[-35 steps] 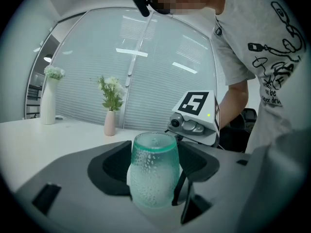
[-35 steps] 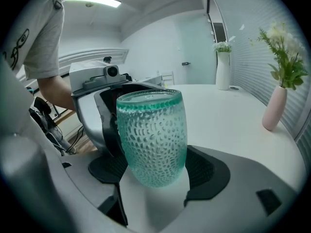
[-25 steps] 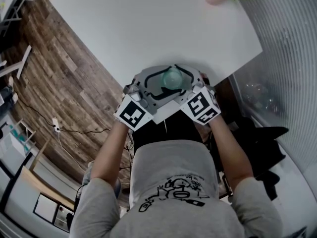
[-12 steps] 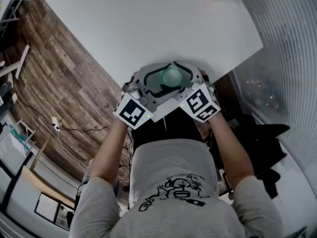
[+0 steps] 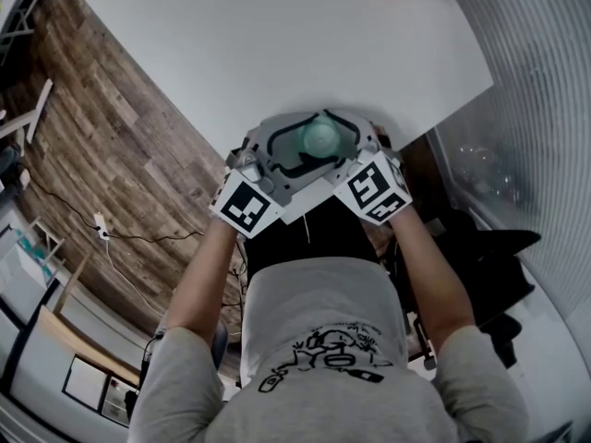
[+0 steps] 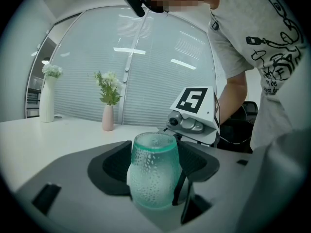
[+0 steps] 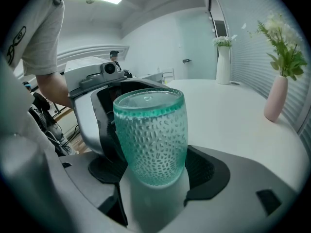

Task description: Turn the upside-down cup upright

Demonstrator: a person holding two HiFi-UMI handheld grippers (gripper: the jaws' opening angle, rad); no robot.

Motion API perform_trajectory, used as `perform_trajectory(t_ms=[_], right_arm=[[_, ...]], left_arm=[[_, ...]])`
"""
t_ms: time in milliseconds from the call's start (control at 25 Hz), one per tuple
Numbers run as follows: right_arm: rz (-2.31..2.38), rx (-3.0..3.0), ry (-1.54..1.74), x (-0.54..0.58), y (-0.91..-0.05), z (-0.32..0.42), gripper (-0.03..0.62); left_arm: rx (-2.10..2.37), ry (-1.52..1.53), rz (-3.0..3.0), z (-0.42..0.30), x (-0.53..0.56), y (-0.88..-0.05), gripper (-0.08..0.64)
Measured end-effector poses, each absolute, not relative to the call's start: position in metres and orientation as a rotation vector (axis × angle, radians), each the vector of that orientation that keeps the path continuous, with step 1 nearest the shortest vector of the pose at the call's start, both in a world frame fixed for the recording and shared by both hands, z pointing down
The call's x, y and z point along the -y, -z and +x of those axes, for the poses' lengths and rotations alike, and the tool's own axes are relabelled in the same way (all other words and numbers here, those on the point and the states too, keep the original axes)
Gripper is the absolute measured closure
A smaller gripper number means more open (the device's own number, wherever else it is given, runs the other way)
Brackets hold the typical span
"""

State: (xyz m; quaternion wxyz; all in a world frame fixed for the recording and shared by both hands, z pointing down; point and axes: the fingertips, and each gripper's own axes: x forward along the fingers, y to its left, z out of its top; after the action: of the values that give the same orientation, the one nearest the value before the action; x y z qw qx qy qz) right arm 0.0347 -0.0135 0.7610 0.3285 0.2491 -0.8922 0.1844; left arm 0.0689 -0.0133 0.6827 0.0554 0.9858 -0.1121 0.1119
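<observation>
The cup (image 5: 320,139), teal glass with a dimpled wall, stands straight up at the near corner of the table (image 5: 277,35), just inside the edge closest to me. A thick pale band runs round its top; I cannot tell whether that is the rim or the base.

My left tongs (image 6: 153,165) reach over that corner from my left with the jaws wide. The cup sits between them, dark pad shows on either side of the glass, and I see no squeeze on it.

My right tongs (image 7: 154,166) come in over the same corner from the opposite side, and the cup fills the gap between their jaws. The glass covers the pads' inner edges, so I cannot tell whether they press on it or only flank it.

From above, the jaws of both tongs make a grey, dark-lined ring round the cup, and the two marker cubes hang just off the table's near corner, toward me.

By the table's far edge, well apart from the cup, stand a pink vase (image 6: 108,118) with green sprigs and a tall white vase (image 6: 46,101). A wooden floor (image 5: 120,137) lies off the table's left edge.
</observation>
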Motion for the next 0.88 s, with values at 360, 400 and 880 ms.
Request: perform_trajectory(t_ms=[360, 400, 880], right_arm=[[0.658, 2.341, -0.414, 0.0158, -0.7615, 0.0343, 0.229], [0.663, 2.340, -0.418, 0.0145, -0.7626, 0.0344, 0.229], [0.674, 2.331, -0.339, 0.0163, -0.7639, 0.0350, 0.229]], left_arm=[[0.353, -0.333, 3.019, 0.0680, 0.0108, -0.6855, 0.259], [0.353, -0.336, 3.023, 0.0680, 0.0102, -0.6860, 0.259], [0.377, -0.341, 3.024, 0.0670, 0.0070, -0.6916, 0.259]])
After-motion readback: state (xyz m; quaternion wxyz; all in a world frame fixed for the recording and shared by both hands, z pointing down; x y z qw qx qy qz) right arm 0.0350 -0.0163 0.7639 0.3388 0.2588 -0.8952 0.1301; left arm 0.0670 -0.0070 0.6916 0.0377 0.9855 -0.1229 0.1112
